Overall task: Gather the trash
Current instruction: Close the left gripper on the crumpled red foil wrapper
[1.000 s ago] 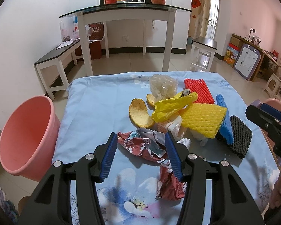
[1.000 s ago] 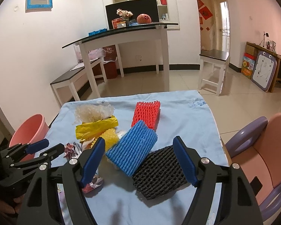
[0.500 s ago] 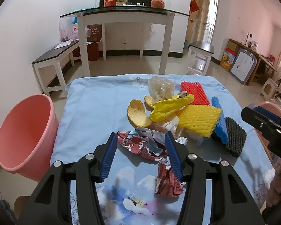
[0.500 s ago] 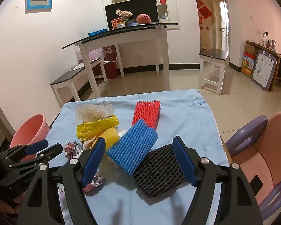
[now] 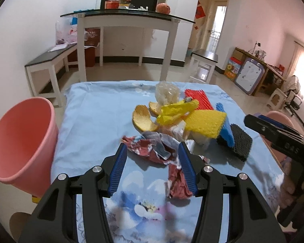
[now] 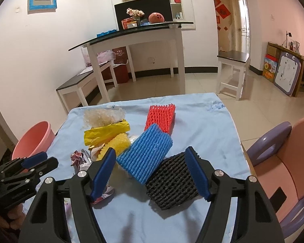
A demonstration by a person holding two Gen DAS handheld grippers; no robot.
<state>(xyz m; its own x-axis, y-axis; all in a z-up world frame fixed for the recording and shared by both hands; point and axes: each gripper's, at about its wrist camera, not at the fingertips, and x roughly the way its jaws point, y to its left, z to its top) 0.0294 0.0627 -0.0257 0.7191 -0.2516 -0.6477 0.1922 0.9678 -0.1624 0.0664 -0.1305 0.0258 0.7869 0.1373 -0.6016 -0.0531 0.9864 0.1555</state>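
Soft daylight, fisheye warp, dark corners

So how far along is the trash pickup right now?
Nothing looks collected: the pink bin shows no trash inside. The left gripper is open around the crumpled wrapper; the right gripper is closing over the black net, not gripping. All the trash remains on the table.
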